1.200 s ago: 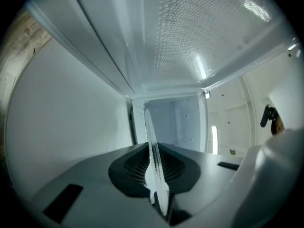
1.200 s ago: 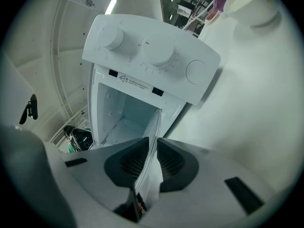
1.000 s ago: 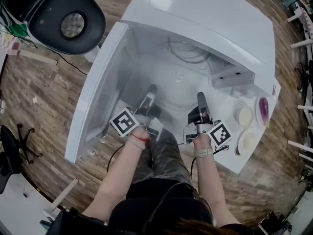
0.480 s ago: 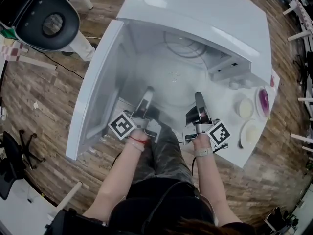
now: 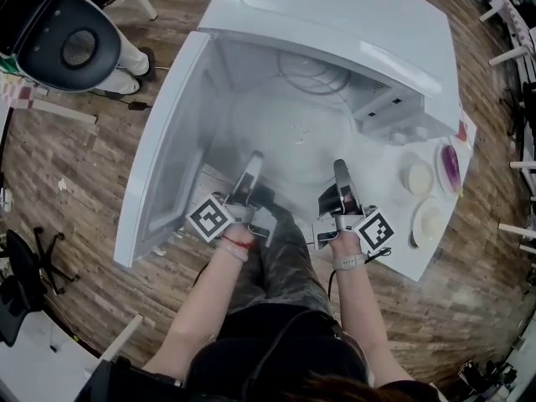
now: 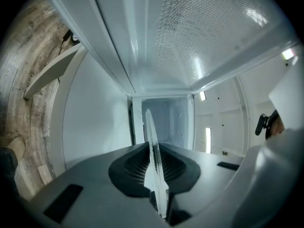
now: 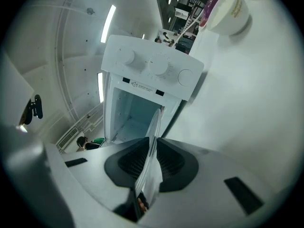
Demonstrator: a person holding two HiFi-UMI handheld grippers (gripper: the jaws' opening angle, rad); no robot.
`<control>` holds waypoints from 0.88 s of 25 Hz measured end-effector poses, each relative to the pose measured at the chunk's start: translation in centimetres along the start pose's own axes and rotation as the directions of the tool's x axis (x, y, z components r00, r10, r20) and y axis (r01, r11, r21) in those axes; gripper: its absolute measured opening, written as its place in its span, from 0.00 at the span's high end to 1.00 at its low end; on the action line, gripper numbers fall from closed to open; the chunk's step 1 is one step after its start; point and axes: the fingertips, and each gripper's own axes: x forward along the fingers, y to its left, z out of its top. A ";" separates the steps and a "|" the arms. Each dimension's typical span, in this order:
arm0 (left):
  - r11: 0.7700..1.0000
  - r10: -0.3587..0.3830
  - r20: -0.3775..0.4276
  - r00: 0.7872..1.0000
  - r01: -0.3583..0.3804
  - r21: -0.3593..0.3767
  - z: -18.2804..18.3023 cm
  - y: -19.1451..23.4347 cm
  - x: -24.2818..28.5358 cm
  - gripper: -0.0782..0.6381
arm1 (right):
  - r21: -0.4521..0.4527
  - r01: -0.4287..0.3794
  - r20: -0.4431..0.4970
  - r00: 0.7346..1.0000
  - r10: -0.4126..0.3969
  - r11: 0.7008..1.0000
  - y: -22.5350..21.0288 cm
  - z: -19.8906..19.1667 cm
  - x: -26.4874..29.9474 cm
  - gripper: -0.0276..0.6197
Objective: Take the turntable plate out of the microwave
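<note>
I had both grippers on the plate (image 5: 295,153), one at each side of its near rim. My left gripper (image 5: 254,159) was clamped on the glass edge, which ran thin and upright between its pads in the left gripper view. My right gripper (image 5: 341,167) pinched the rim the same way. Neither pair of jaws had shifted over the last second, so the grip was steady.

What had changed was small. Both hands had come back a little toward me, out from the microwave (image 5: 335,23), and the plate had come with them. Its near rim sat at the mouth of the cavity, but most of the glass was inside, beside the open door (image 5: 163,149). I judged the pull-out only just begun, with nearly the whole way to go. The two hands would have to keep pace, or the glass might twist in the pads.

I found little writing. The panel (image 7: 152,68) with its three knobs carried a short line of print below them, too small to read. The marker cubes (image 5: 209,218) showed only black-and-white squares. No brand showed on the microwave, and the dishes (image 5: 416,176) at the right bore nothing I could read.
</note>
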 end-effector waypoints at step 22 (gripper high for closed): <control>1.000 -0.009 -0.073 0.997 0.008 -0.014 -3.6 -0.1 -3.6 0.84 | 0.011 0.021 0.067 0.998 -0.022 1.000 -0.4 -1.3 -6.3 0.86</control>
